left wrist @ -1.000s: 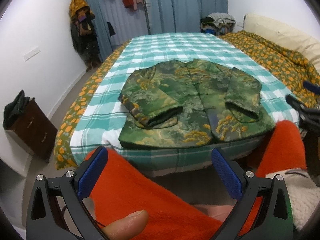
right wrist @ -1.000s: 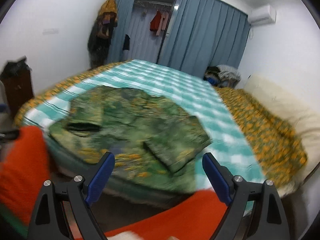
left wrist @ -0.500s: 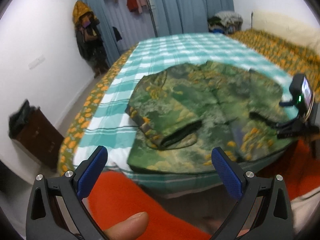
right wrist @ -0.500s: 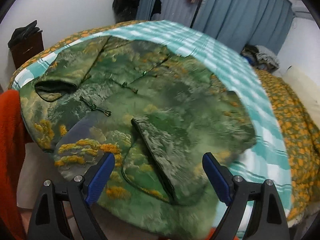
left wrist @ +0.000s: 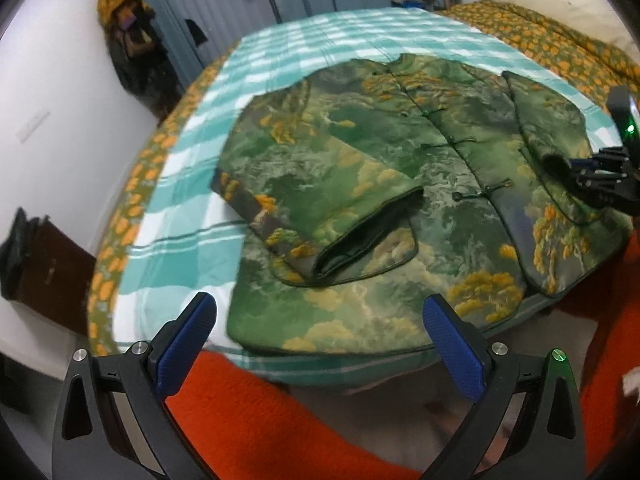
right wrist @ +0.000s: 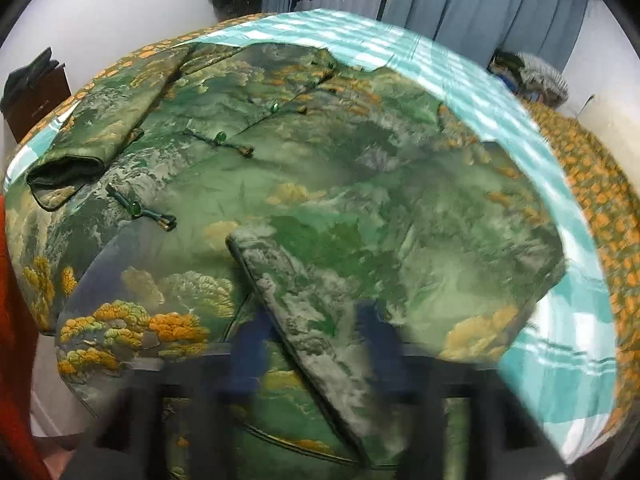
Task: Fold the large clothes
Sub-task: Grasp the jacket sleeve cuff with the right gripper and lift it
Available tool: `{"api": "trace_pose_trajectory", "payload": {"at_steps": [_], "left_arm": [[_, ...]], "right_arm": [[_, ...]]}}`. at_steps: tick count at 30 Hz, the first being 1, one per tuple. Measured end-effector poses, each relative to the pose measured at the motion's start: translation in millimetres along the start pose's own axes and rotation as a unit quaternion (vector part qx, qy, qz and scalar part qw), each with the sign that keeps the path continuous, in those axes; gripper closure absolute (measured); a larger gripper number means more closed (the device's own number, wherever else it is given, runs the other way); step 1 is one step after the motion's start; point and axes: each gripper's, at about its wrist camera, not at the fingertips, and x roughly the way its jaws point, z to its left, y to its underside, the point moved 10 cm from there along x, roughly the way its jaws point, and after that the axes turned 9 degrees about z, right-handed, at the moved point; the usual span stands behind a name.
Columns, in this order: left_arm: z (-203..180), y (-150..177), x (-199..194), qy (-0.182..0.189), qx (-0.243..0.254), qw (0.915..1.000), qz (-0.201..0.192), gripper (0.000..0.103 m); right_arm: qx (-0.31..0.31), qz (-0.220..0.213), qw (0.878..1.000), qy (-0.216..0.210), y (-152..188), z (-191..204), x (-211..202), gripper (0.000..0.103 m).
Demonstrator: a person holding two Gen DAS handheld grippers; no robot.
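A green jacket (left wrist: 360,168) with gold tree patterns lies buttoned and flat on the checked sheet (left wrist: 192,216), both sleeves folded over its front. My left gripper (left wrist: 318,308) hangs open above the jacket's near hem, holding nothing. The left sleeve's cuff (left wrist: 360,240) lies just beyond it. In the right wrist view the jacket (right wrist: 320,160) fills the frame. My right gripper (right wrist: 312,328) is blurred, its jaws closing with the right sleeve (right wrist: 316,304) between them. From the left wrist view the right gripper (left wrist: 592,178) sits at that sleeve's cuff.
The person's orange garment (left wrist: 260,420) fills the foreground below the bed's edge. A dark cabinet (left wrist: 48,264) stands by the left wall and coats (left wrist: 132,40) hang in the corner. A flowered quilt (left wrist: 560,40) covers the bed's right side.
Both grippers came down and closer to the jacket. The right jaws went from wide open to closing around the right sleeve. The left jaws stayed open.
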Motion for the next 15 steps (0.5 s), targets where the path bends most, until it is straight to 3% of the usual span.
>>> {"api": "trace_pose_trajectory", "payload": {"at_steps": [1, 4, 8, 11, 15], "left_arm": [[-2.5, -2.0, 1.4, 0.005, 0.003, 1.0000, 0.000, 0.000], [-10.5, -7.3, 2.2, 0.003, 0.027, 0.9996, -0.013, 0.000], [-15.2, -15.6, 7.2, -0.023, 0.070, 0.9969, -0.029, 0.000], [-15.7, -24.7, 14.4, -0.023, 0.083, 0.9958, -0.031, 0.000], [-14.5, -41.7, 28.4, -0.006, 0.082, 0.9963, -0.025, 0.000]], "right_arm": [[0.007, -0.008, 1.000, 0.003, -1.1, -5.4, -7.9, 0.093], [0.047, -0.048, 0.998, 0.010, -13.2, -29.2, -36.3, 0.093], [0.131, -0.103, 0.985, 0.040, -9.4, -100.9, -93.4, 0.093], [0.193, -0.121, 0.969, 0.092, 4.4, -174.7, -117.1, 0.093], [0.284, -0.102, 0.940, 0.160, 42.8, -270.8, -122.9, 0.093]]}}
